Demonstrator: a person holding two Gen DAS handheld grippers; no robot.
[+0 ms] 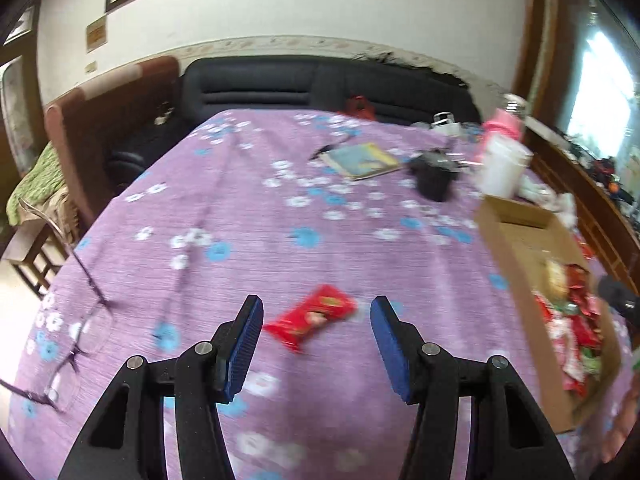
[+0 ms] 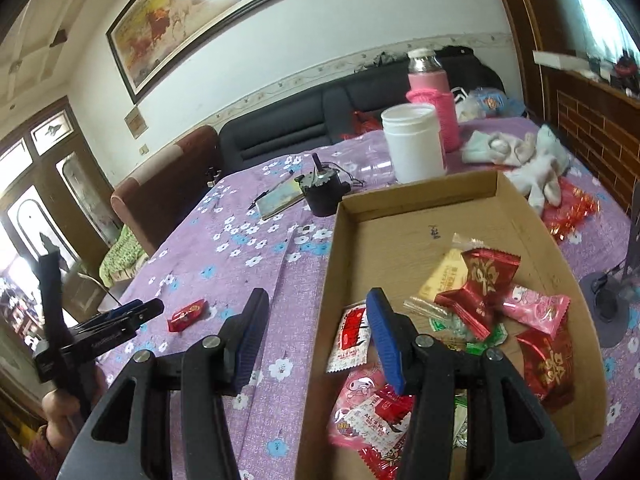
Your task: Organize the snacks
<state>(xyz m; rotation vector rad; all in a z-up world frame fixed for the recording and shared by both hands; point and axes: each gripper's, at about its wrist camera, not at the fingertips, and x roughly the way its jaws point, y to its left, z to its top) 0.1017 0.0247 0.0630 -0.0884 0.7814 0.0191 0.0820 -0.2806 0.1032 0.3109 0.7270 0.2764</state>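
Left wrist: left gripper spread, empty, hovering over red snack lying on the purple cloth.
Right wrist: right gripper spread, empty, straddling box wall; snacks piled inside.

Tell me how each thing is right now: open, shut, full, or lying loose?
Left tongs: open, empty, above the red snack.
Right tongs: open, empty, astride the box wall.
Red snack: sealed, loose on the cloth.
Cardboard box: open, partly filled with snacks.
White jar: upright, lidless.
Glasses: unfolded.
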